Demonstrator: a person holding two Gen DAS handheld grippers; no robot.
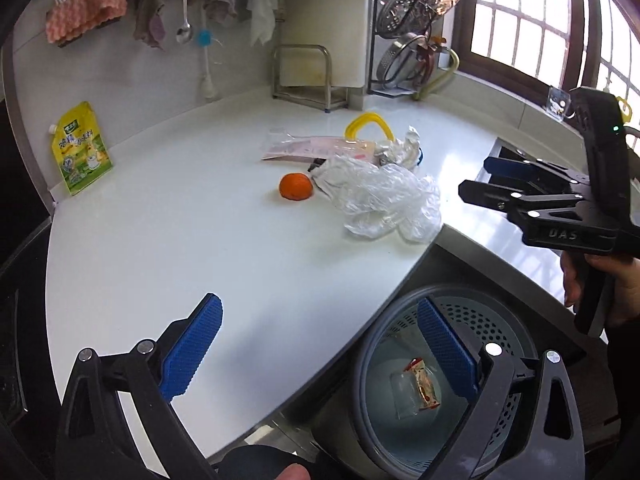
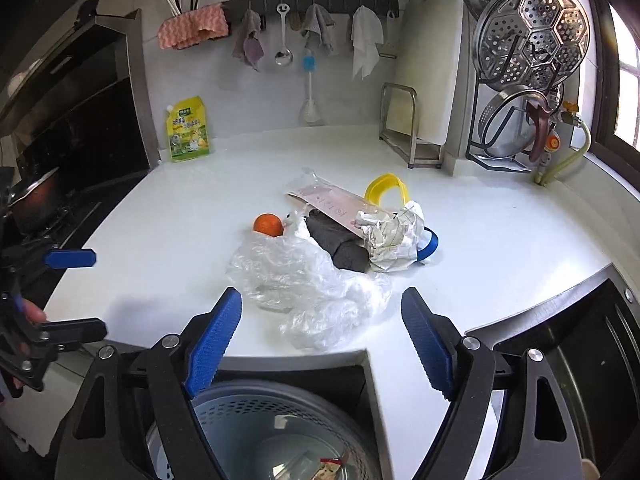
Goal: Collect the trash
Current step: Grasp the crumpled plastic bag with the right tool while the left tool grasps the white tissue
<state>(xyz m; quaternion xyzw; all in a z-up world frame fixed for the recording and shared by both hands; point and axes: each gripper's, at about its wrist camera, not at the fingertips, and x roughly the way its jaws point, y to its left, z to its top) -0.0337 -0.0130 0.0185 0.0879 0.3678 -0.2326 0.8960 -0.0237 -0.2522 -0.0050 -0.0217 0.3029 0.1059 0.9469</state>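
- Trash lies in a loose heap near the middle of the white countertop [image 2: 500, 216]: a crumpled clear plastic bag [image 2: 308, 292] nearest you, a ball of crumpled paper [image 2: 394, 238] behind it, a flat pink-printed packet [image 2: 340, 202], a dark grey roll [image 2: 338, 242] under the packet, a yellow handle loop [image 2: 386, 188] and a blue strap [image 2: 428, 246] at the far side.
- An orange fruit [image 2: 268, 224] sits touching the left edge of the bag; you cannot tell from here whether it counts as trash.
- Your grey perforated bin [image 1: 492, 320] stands below the counter edge, and a small snack wrapper [image 1: 420, 388] already lies in its bottom, so collection looks under way with most of the pile left.
- Your left gripper [image 1: 320, 356] hangs over the counter edge and bin rim, its blue fingers wide apart and holding nothing.
- Your right gripper [image 2: 322, 336] hovers above the bin and faces the pile, fingers likewise spread and empty; the plastic bag sits just ahead between them.
- The step in hand appears to be reaching for the next piece.
- The bag is the likely pick: move the right gripper forward and down, and pinch a raised fold, not the flat film.
- Expect the film to be slippery and to drag the fruit or paper along.
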